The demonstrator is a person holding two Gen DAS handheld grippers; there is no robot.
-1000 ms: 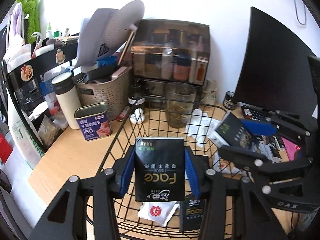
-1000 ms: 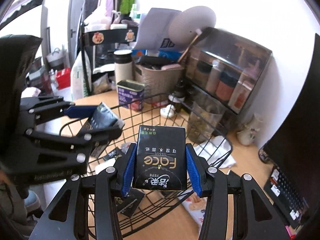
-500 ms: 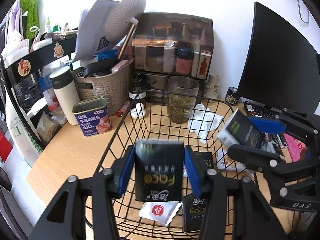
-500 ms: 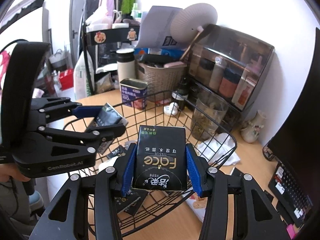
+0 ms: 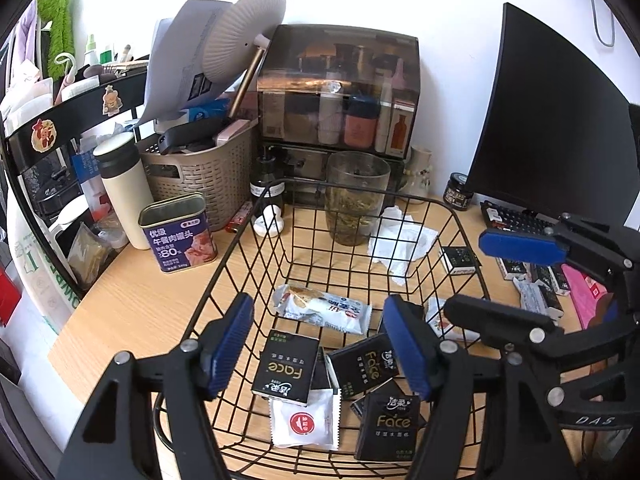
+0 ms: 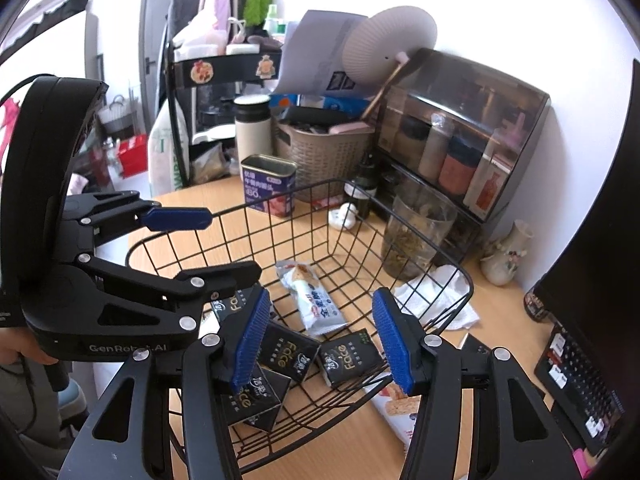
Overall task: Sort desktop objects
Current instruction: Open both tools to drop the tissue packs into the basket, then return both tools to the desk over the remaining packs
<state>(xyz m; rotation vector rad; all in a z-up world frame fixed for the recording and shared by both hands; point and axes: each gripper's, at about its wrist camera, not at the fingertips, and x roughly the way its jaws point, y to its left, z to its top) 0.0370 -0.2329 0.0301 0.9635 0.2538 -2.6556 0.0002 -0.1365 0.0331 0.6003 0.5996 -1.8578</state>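
Observation:
A black wire basket stands on the wooden desk. Several black "Face" tissue packs lie loose on its floor, with a snack wrapper and a white sachet. My left gripper hovers over the basket's near left side; its jaws are opening and nothing is between them. My right gripper hangs over the near right side; its jaws are also opening, with nothing between the blue pads.
Behind the basket stand a purple tin, a white flask, a woven bin, a glass cup and a tinted cosmetics box. A crumpled tissue, a small black pack, a keyboard and a monitor are to the right.
Each gripper held a black tissue pack upright over the basket. Both pairs of jaws have widened, and both packs have dropped onto the basket floor.

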